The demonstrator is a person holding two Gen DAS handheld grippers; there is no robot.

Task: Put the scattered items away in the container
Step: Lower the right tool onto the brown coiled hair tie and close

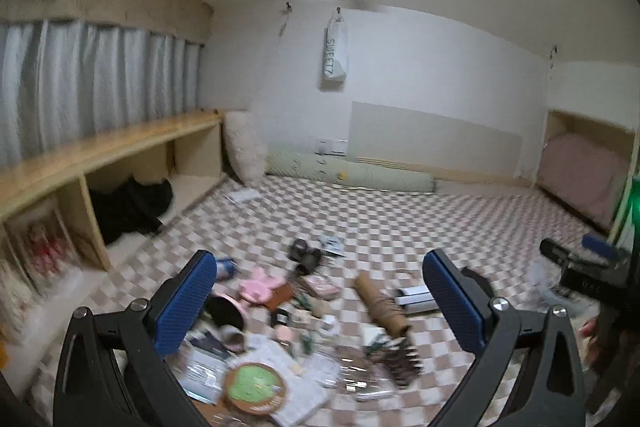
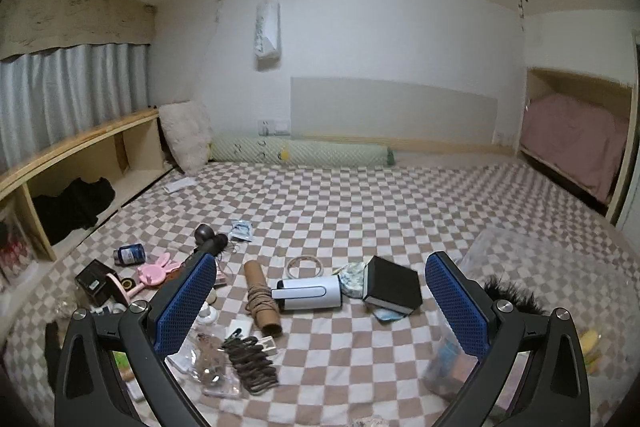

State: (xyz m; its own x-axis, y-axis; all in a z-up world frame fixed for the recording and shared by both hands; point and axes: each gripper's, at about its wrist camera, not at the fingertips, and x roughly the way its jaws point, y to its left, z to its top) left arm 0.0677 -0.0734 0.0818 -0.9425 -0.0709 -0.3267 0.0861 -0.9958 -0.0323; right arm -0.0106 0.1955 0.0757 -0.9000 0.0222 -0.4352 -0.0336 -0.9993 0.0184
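- Checked bed cover (image 2: 360,211): matt cloth.
- Shelf (image 2: 92,143): pale wood.
- Tube (image 2: 262,297): rough brown cardboard, wound with cord.
- Container (image 2: 532,267): clear plastic.
- Pillow (image 2: 186,135): fluffy cloth.

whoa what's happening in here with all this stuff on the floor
A person holds a two-finger tool in each hand over a checkered mat strewn with clutter. Both the left tool and the right tool are open and empty. Ahead of the right tool lie a black book, a white cylinder device and a cardboard tube. A clear container sits at the right, with a few things in it. Nothing is being gripped at present.
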